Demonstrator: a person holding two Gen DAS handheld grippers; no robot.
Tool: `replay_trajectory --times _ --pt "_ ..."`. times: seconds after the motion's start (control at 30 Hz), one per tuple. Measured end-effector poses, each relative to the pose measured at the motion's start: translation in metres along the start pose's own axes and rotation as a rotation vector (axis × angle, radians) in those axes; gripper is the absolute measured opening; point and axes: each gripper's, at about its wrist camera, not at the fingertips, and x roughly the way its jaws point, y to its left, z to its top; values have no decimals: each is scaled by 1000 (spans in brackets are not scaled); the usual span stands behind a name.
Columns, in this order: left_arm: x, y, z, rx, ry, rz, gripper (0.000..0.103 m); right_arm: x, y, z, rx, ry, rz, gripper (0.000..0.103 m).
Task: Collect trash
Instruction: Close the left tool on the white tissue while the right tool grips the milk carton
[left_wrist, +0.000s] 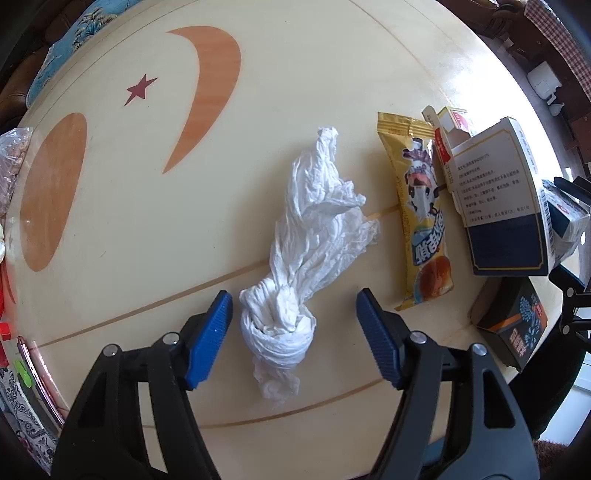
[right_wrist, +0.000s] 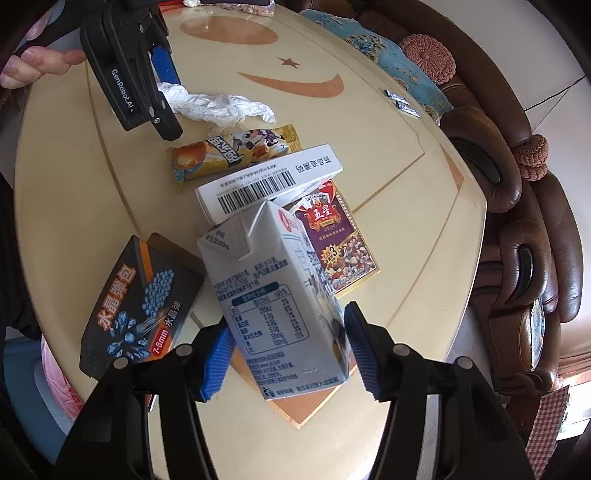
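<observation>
I see the round cream surface (left_wrist: 332, 74) carrying all the trash. Largest items first: the white barcode box (right_wrist: 266, 181), the milk carton (right_wrist: 280, 295), the black pellet box (right_wrist: 136, 302), the red card box (right_wrist: 340, 243), the yellow snack wrapper (left_wrist: 421, 218), then the twisted white tissue (left_wrist: 306, 240). My right claw (right_wrist: 288, 347) is closed on the milk carton, both blue pads against its sides. My left claw (left_wrist: 293, 325) stands open, its pads astride the tissue's knotted near end without touching it. The tissue's long axis runs straight away from this claw, along the fingers. I judge the left claw nearer, so closing across the knot is the next move.
</observation>
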Motion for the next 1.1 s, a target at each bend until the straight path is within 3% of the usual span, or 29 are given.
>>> replay_trajectory --times 0.17,0.33,0.63,1.1 --pt "-5 -17 2 22 2 15 54 -5 -1 -1 42 1 10 51" --pt "-6 -27 1 31 6 4 32 -12 -4 -2 85 3 8 48" --pt "-15 -60 -14 14 1 91 29 -32 -16 -10 177 -2 10 41" --pt "-44 -56 -52 -44 -40 94 29 -59 -6 -16 202 3 -19 40"
